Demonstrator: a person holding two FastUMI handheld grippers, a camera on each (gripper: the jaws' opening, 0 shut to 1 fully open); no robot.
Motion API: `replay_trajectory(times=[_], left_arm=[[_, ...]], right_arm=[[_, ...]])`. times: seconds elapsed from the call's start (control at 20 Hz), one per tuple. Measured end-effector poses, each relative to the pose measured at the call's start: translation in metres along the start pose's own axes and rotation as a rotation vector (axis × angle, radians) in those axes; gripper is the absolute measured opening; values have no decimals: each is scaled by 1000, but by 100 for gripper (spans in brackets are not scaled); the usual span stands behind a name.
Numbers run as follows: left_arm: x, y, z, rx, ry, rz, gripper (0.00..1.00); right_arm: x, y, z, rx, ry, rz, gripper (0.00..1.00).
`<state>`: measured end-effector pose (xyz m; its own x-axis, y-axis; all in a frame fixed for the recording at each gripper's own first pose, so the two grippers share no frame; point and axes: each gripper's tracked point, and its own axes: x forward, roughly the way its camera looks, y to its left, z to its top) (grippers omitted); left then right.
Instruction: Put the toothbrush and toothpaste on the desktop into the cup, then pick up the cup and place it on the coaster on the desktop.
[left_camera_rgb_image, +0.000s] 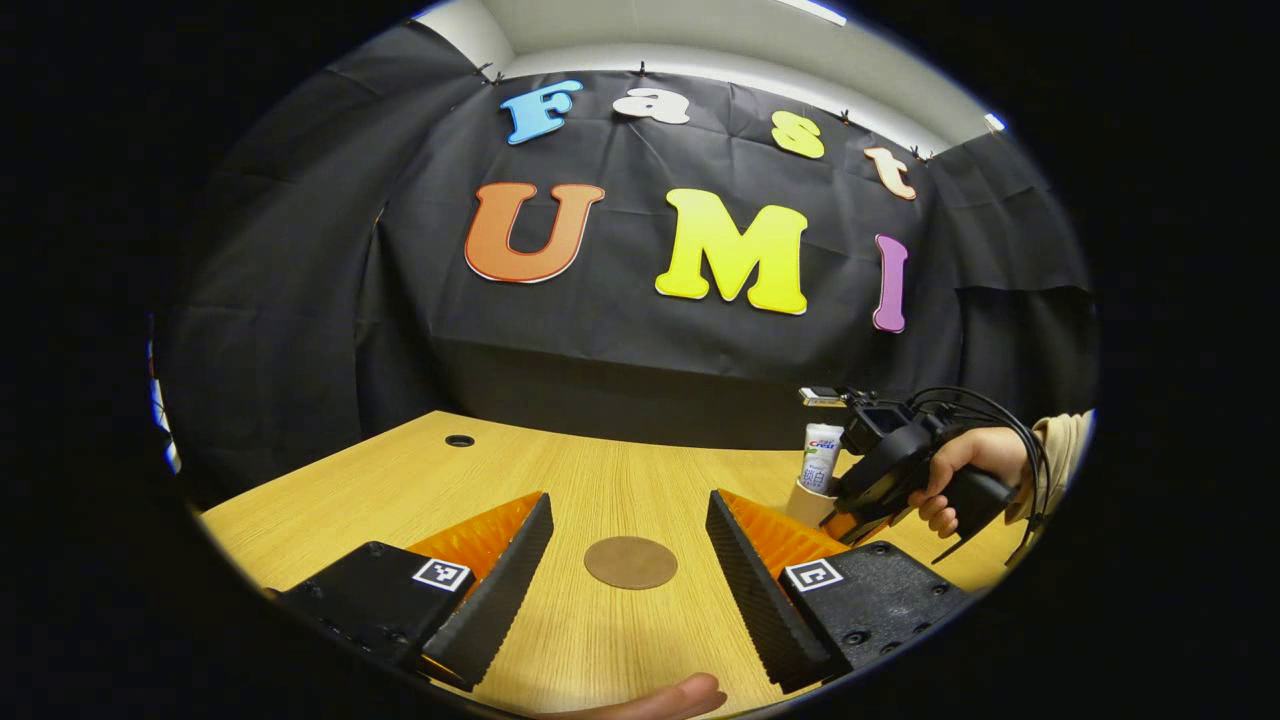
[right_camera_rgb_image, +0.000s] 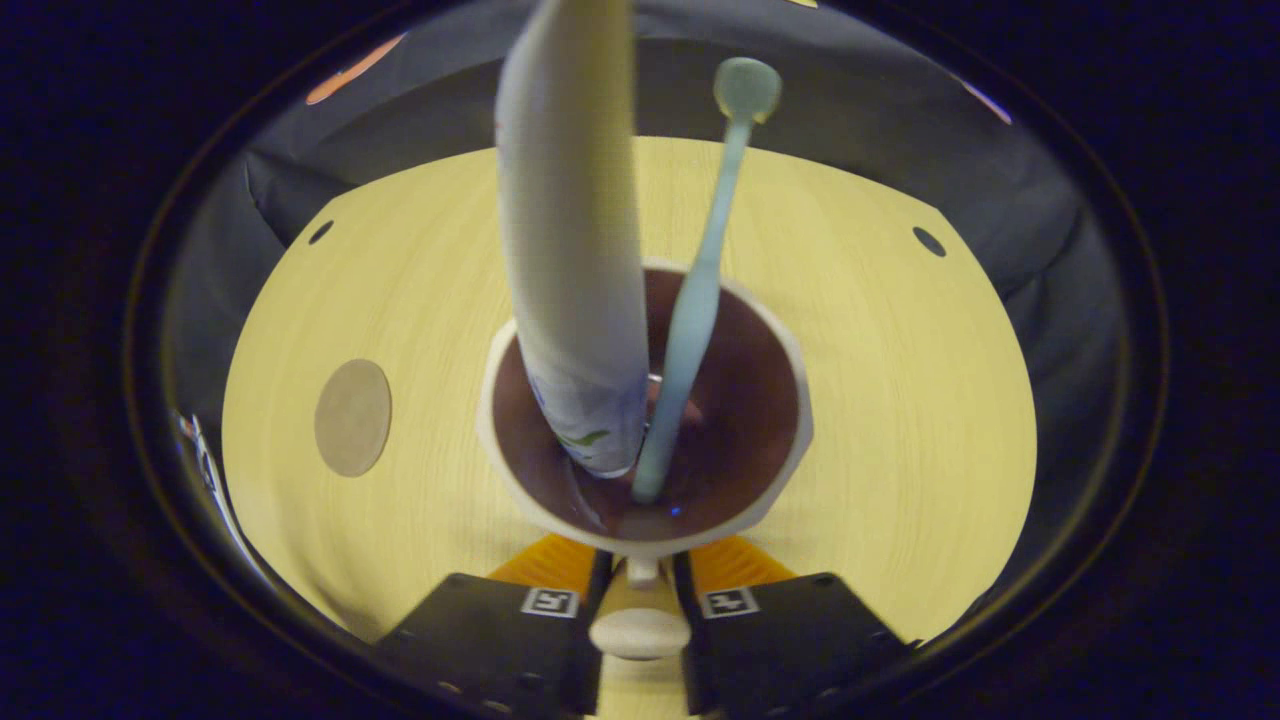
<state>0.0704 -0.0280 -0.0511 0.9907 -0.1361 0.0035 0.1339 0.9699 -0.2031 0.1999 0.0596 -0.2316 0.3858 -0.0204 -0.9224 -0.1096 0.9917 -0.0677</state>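
From above, the right gripper view looks into a cream cup (right_camera_rgb_image: 500, 460) with a brown inside. A white toothpaste tube (right_camera_rgb_image: 570, 250) and a pale green toothbrush (right_camera_rgb_image: 695, 290) stand in it. My right gripper (right_camera_rgb_image: 640, 572) is shut on the cup's handle (right_camera_rgb_image: 640, 630) at the near rim. A round brown coaster (right_camera_rgb_image: 352, 417) lies on the desk to the cup's left. In the left gripper view, my left gripper (left_camera_rgb_image: 628, 497) is open low over the desk, with the coaster (left_camera_rgb_image: 630, 562) between its fingers. At the right a hand holds the right gripper (left_camera_rgb_image: 850, 520) by the cup (left_camera_rgb_image: 806, 502) and toothpaste (left_camera_rgb_image: 822, 458).
The wooden desk (left_camera_rgb_image: 620, 470) ends at the black booth wall behind. It has small cable holes (left_camera_rgb_image: 459, 440) near the back corners (right_camera_rgb_image: 928, 241). A person's fingertip (left_camera_rgb_image: 690, 697) shows at the near edge, below my left gripper.
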Motion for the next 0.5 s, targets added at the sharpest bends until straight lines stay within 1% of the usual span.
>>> replay_trajectory(times=[0.05,0.25,0.5], left_arm=[[1,-1,-1,-2,4,-2,98],[-3,2,-2,0,6,3,98],[-7,2,-1,10,-1,2,98]], right_arm=[[4,-1,1,-9,-9,-1,26],[5,-5,0,-19,-8,1,27],[4,-1,0,-6,-2,29,26]])
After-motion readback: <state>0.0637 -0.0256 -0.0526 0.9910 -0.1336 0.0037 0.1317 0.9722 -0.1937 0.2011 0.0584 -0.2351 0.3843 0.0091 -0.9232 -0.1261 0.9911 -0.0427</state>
